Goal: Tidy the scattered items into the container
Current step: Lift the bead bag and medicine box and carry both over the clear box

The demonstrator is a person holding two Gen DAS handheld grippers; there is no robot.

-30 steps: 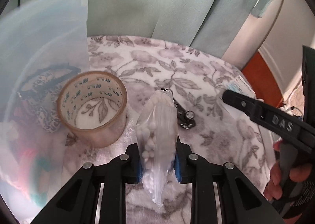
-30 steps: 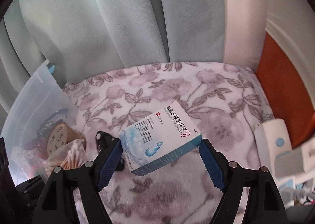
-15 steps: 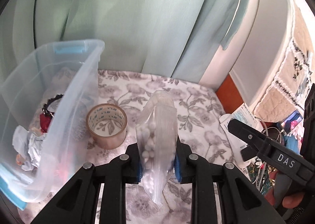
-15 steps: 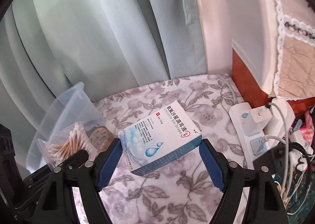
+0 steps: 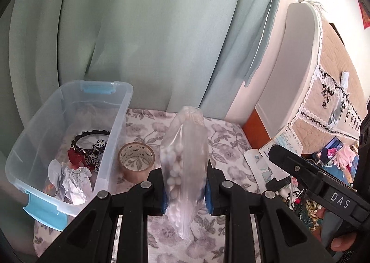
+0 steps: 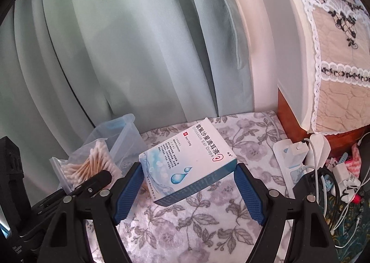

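Note:
My left gripper (image 5: 185,190) is shut on a clear zip bag of cotton swabs (image 5: 183,159) and holds it high above the floral cloth; the bag also shows in the right wrist view (image 6: 89,164). My right gripper (image 6: 188,184) is shut on a white and blue ear drops box (image 6: 188,160), also lifted. The clear plastic bin (image 5: 115,124) with blue latches stands at the left, holding a headband (image 5: 91,141) and crumpled paper (image 5: 69,176). A roll of brown tape (image 5: 136,161) lies on the cloth beside the bin.
Green curtains hang behind the table. A white power strip (image 6: 294,159) with plugs and cables lies at the right edge. A lace-covered cabinet (image 6: 335,54) stands at the right. The right gripper's body (image 5: 312,182) shows in the left wrist view.
Both grippers have risen and pulled back with their loads. The bin, tape and cloth look smaller and farther below than a second ago.

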